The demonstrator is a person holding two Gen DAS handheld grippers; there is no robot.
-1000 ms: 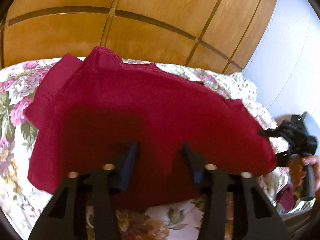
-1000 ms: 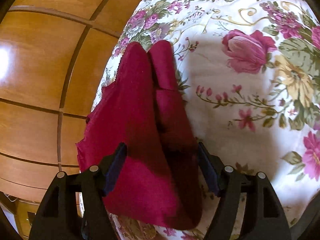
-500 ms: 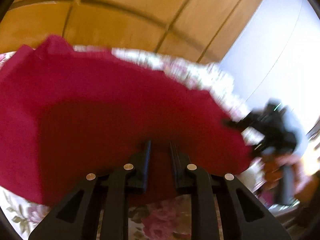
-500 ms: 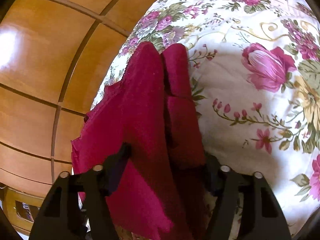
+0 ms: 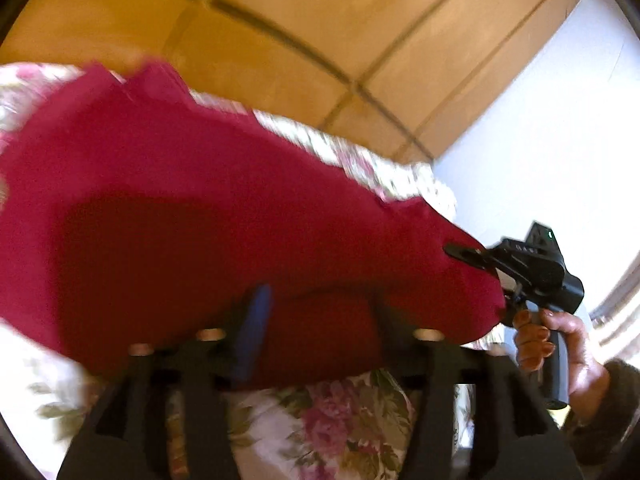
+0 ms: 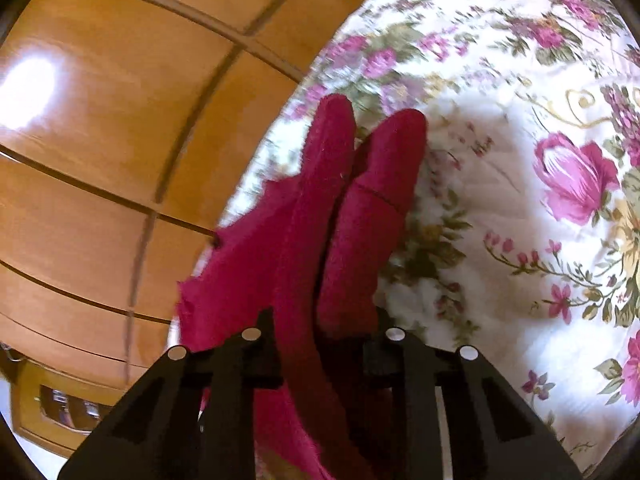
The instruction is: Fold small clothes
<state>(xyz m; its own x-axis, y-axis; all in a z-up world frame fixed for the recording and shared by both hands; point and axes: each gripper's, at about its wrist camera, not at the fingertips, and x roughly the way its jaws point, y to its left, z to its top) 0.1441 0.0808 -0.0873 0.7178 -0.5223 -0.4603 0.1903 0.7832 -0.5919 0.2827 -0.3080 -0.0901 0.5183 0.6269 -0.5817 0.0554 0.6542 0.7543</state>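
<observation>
Red garment (image 5: 224,216) on floral bedspread (image 6: 520,208) near its edge, right gripper (image 6: 324,344) just closed, pinching garment, left gripper (image 5: 320,316) just opened, jaws apart around the hem.

no legible text, labels or numbers anywhere

Black two-finger grippers (image 6: 320,320) with round metal screw heads; blue pad on a left finger (image 5: 252,332); pistol handle (green indicator light); dark sleeve (image 5: 612,412).
</observation>
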